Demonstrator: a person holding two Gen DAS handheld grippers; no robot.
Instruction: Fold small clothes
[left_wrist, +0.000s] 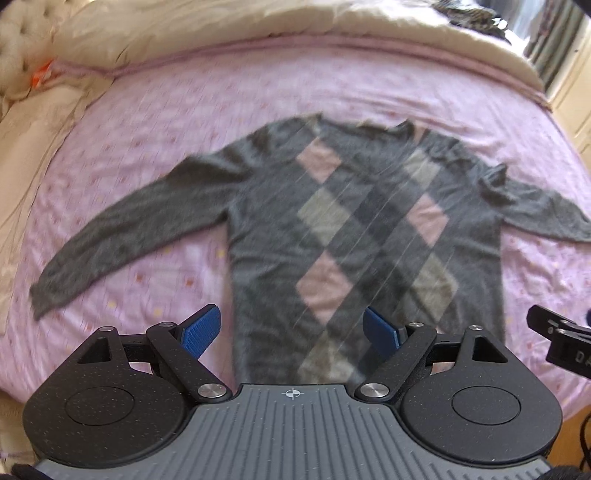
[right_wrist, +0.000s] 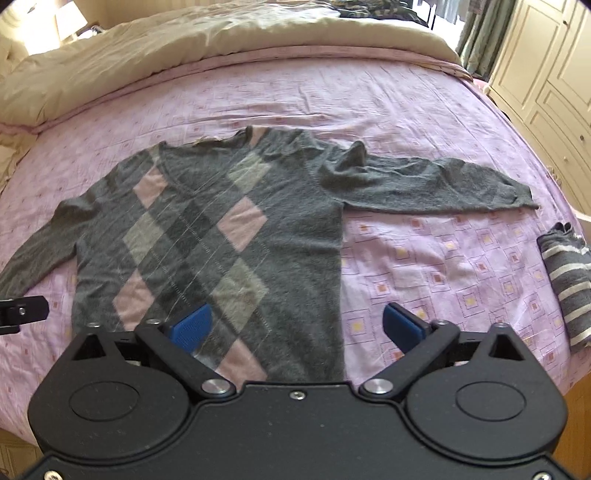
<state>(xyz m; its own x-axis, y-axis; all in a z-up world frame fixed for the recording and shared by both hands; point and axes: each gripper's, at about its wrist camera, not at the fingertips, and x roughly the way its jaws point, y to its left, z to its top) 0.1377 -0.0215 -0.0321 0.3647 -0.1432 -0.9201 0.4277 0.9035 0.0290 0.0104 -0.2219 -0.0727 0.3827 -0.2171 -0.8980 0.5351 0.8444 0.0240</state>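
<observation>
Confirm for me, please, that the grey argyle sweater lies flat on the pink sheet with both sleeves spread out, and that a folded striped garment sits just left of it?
Not quite: the folded striped garment sits to the right of the grey argyle sweater, near the bed's right edge, as the right wrist view shows. The rest holds: the sweater lies flat on the pink sheet with both sleeves spread out.
</observation>
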